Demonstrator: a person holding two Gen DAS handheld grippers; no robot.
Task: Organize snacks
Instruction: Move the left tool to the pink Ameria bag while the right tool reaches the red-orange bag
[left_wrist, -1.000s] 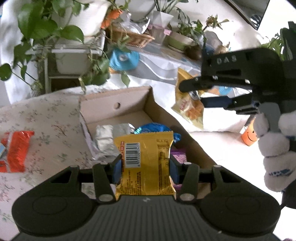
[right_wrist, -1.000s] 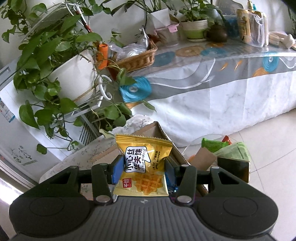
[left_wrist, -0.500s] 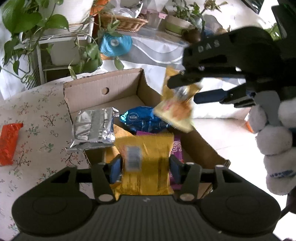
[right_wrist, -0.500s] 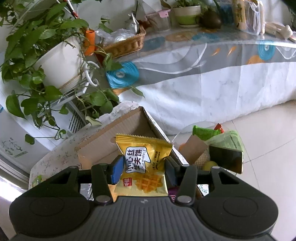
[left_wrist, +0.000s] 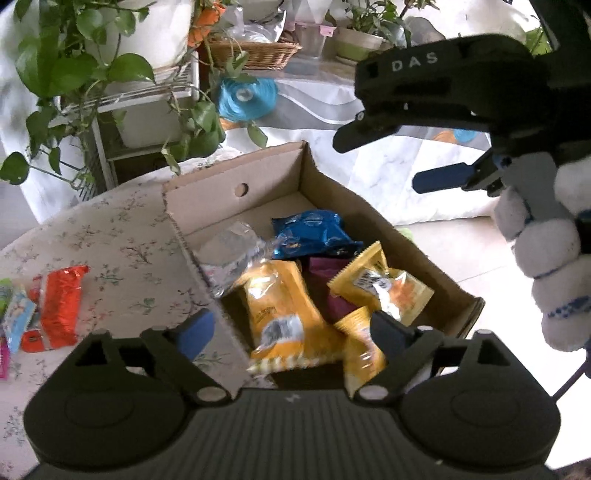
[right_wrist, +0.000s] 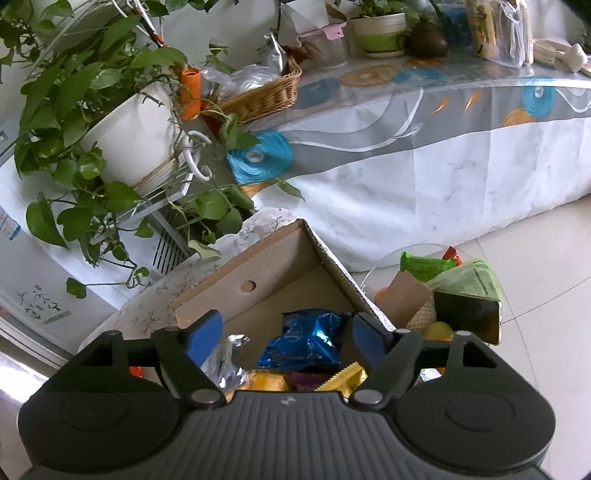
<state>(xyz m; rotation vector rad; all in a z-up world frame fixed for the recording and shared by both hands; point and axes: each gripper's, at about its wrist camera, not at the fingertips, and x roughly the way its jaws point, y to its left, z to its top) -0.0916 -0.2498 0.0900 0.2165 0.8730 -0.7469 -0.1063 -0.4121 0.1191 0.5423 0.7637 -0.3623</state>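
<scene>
A cardboard box on a flowered cloth holds several snack packets. A yellow packet lies blurred just beyond my left gripper, which is open and empty above the box's near end. A second yellow waffle packet, a blue packet and a silver packet lie in the box. My right gripper is open and empty above the box; it also shows at the upper right of the left wrist view. The blue packet shows below it.
An orange packet and other small packets lie on the cloth at the left. Potted plants on a white stand rise behind the box. A covered table stands behind. A glass side table with items sits right of the box.
Both grippers have opened and let go of their yellow packets, which now lie in the box. The right gripper has come down over the box.
</scene>
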